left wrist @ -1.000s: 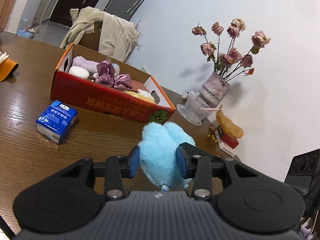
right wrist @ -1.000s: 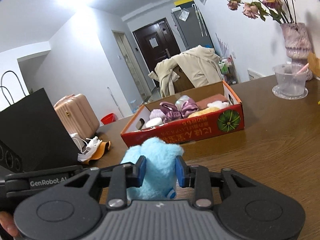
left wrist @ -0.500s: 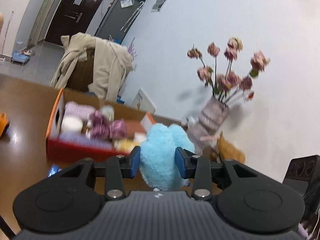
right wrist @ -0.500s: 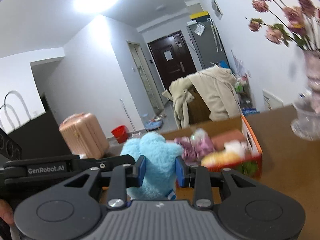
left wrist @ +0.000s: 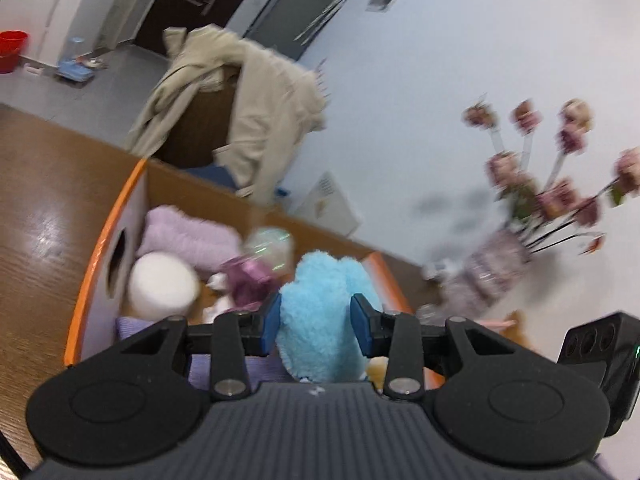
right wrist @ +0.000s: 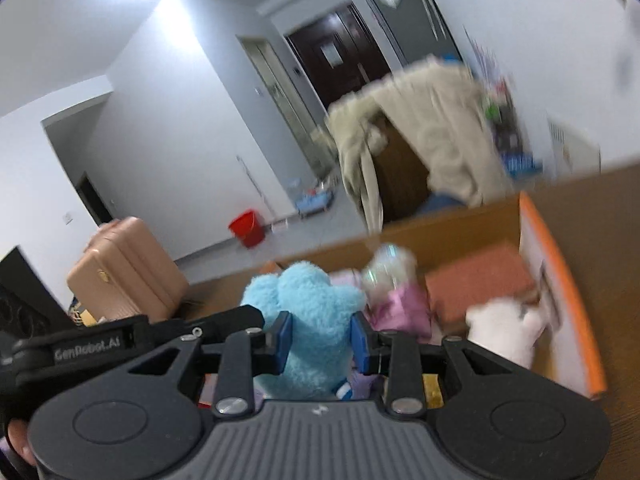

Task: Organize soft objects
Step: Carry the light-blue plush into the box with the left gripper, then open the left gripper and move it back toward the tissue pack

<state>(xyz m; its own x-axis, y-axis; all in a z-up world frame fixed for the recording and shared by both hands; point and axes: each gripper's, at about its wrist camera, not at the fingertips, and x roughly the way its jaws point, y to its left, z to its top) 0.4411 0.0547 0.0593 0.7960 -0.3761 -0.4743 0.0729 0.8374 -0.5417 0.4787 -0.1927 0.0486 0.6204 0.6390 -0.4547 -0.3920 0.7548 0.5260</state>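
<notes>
A fluffy light-blue plush toy (left wrist: pixel 320 316) is held by both grippers at once. My left gripper (left wrist: pixel 316 322) is shut on it, and my right gripper (right wrist: pixel 320 338) is shut on the same blue plush toy (right wrist: pixel 308 320). The toy hangs above the open orange-rimmed cardboard box (left wrist: pixel 100 236), which also shows in the right wrist view (right wrist: pixel 568 280). The box holds a lilac towel (left wrist: pixel 184 236), a white round pad (left wrist: pixel 162 288), purple satin cloth (left wrist: pixel 248 284), a terracotta cloth (right wrist: pixel 480 284) and a white plush (right wrist: pixel 504 328).
The box stands on a brown wooden table (left wrist: pixel 36 208). A vase of dried roses (left wrist: pixel 492 268) stands to the right of the box by the wall. A chair draped with a beige coat (left wrist: pixel 248 116) is behind the table. The left gripper's body (right wrist: pixel 92 344) shows at the left of the right wrist view.
Both grippers have lifted the blue plush toy off the table and carried it forward over the box. The box now lies directly below the toy.
</notes>
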